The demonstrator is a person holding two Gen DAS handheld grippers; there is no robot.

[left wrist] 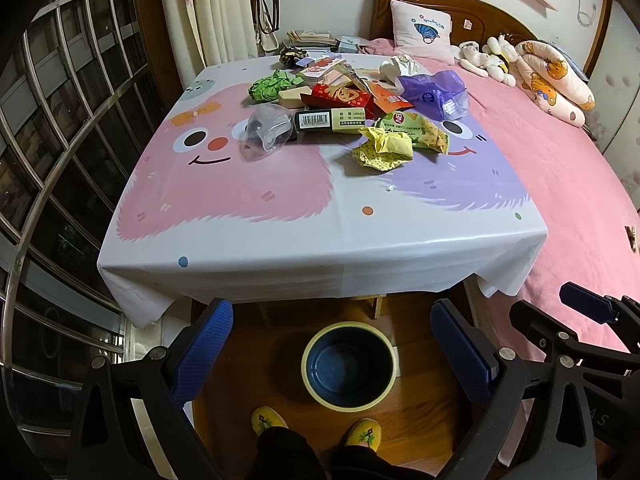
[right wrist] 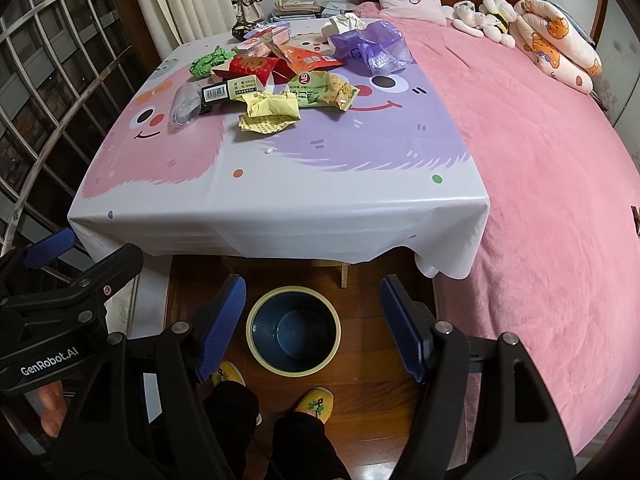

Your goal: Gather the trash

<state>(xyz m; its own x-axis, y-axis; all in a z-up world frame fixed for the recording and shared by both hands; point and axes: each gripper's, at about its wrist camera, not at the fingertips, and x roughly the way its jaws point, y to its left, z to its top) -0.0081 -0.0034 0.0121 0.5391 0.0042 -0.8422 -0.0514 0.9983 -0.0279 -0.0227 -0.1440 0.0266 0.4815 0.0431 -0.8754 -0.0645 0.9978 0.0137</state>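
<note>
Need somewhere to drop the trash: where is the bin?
In both views the bin stands on the wooden floor just in front of the table, before the person's slippers.

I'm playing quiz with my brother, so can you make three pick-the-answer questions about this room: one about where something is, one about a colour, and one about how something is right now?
1. Where is the bin?
A. On the bed
B. On the floor in front of the table
C. On the table

2. What colour is the crumpled paper nearest the table's front edge?
A. Yellow
B. Blue
C. Black

3. How are the two hand-held grippers right now?
A. Both squeezing trash
B. One holding a bottle
C. Both open, holding nothing

Answers:
1. B, the bin stands on the wood floor below the tablecloth edge, by the slippers.
2. A, it is yellow in both views.
3. C, the left hand-held gripper and right hand-held gripper show blue pads spread wide, with nothing between them.
</note>
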